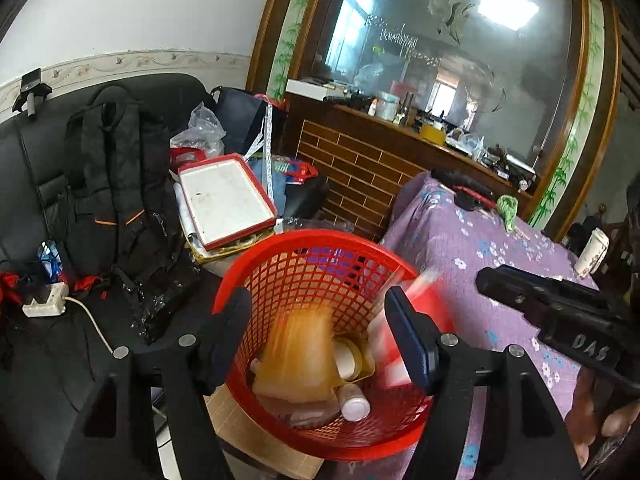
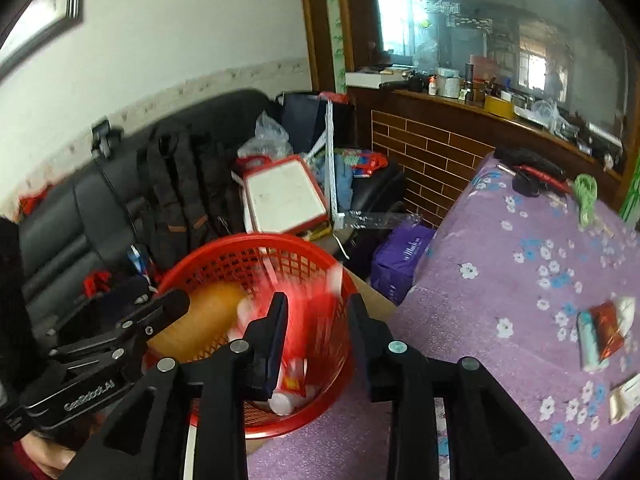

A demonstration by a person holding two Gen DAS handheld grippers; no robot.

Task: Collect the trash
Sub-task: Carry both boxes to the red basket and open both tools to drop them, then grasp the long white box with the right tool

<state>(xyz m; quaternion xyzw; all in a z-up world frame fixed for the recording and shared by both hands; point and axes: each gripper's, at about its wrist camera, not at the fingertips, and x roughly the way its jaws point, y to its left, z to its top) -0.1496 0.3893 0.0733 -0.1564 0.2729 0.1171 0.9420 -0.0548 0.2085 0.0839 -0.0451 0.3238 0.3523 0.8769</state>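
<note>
The red mesh basket, positioned beside the purple floral tablecloth, lies directly beneath the left gripper, marked "GenRobot.AI", and the right gripper, marked "DAS", both spread wide and empty, with a blurred orange-brown item and red-white packet inside.

Raised letters "DAS" readable on black body of right gripper, seen in left wrist view; white letters "GenRobot.AI" printed along side of left gripper, seen in right wrist view; some white writing on purple package beside the table, too blurred to read; etched writing on the mirror also not legible
</note>
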